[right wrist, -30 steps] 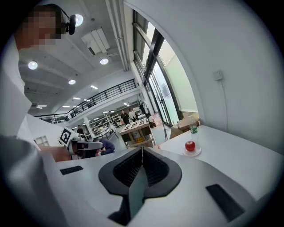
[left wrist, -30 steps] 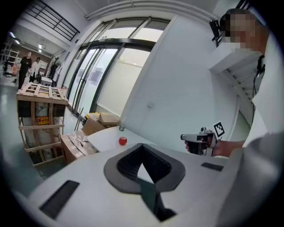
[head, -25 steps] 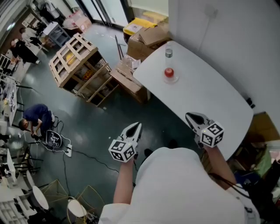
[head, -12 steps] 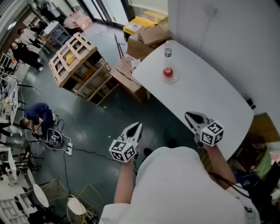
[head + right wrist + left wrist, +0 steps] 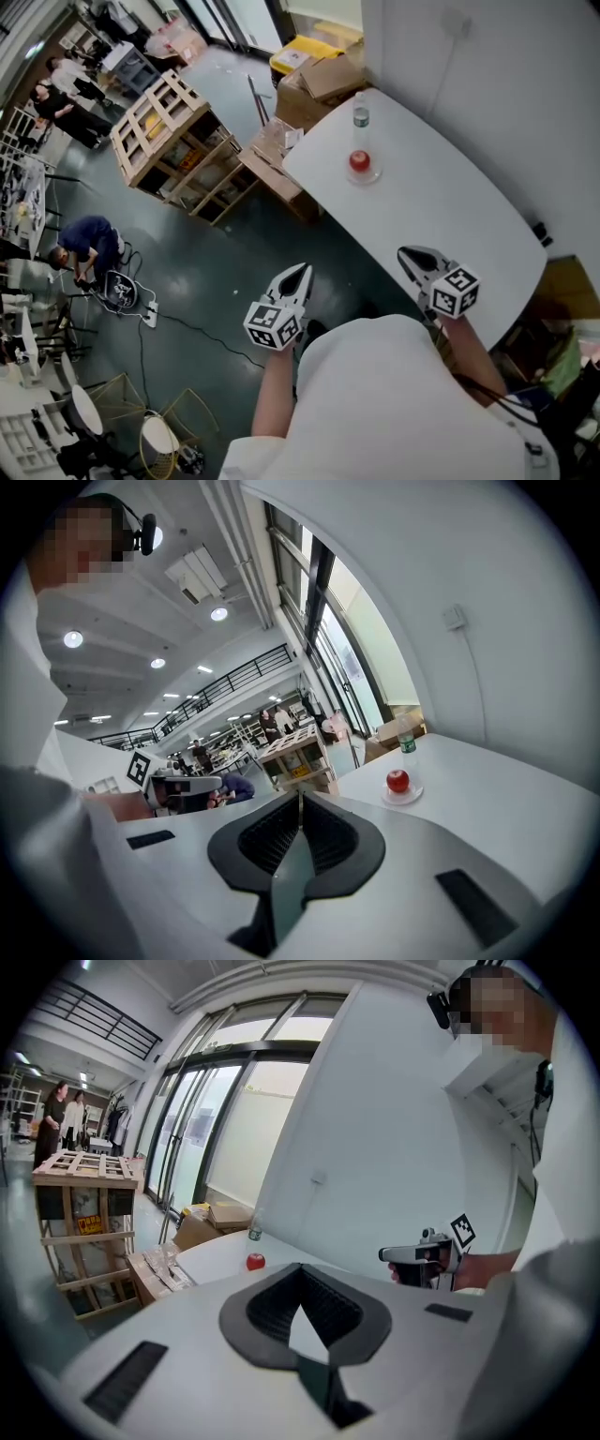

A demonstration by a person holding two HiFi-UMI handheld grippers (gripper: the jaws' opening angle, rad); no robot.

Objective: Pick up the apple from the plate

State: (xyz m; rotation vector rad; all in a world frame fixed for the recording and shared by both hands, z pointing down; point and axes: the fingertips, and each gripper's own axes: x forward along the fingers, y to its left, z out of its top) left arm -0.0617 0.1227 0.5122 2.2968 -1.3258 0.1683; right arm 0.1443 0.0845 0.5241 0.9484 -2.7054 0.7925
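Head view: apple on plate (untouched).

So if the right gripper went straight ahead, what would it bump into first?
Probably the wooden crate, far off, though depth is unclear. The right gripper points left of the apple on its plate.

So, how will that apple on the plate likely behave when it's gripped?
The apple looks round and smooth, so it could roll or slip in a grip. It probably stays rigid. The plate under it looks small and shallow, so a nudge may slide it.
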